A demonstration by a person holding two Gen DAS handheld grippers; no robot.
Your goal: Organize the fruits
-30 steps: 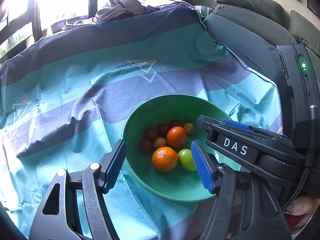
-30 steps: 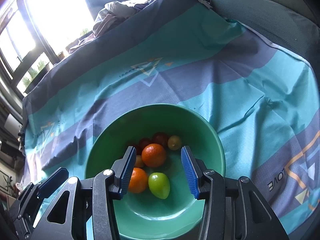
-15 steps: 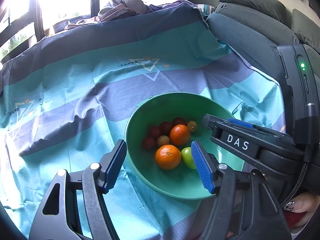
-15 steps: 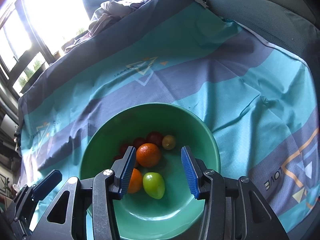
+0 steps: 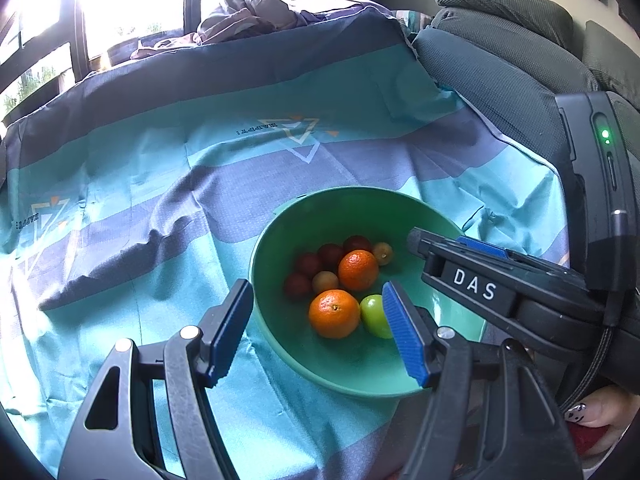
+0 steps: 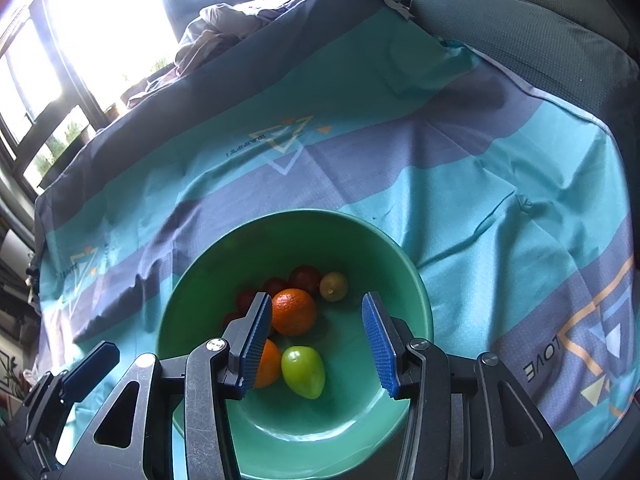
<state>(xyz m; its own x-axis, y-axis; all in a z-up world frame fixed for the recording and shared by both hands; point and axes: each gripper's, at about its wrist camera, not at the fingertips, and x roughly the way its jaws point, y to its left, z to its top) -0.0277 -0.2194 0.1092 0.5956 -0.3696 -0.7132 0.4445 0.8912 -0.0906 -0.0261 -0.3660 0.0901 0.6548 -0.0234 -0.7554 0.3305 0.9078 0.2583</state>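
— Seen from above: fruit heaped in green bowl (image 6: 416, 280) on striped cloth (image 6: 500, 168). Both grippers, left (image 5: 320, 324) and right (image 6: 316, 344), spread wide, holding nothing.

— Likely light, round, slippery; green plum (image 6: 303, 372) probably bruisable. Best pinched gently across widest part.

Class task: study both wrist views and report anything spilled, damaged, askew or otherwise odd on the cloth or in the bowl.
Nothing is spilled or damaged. All the fruit sits inside the green bowl, including two oranges and a green fruit. The one untidy thing is the striped cloth, creased into a ridge left of the bowl.
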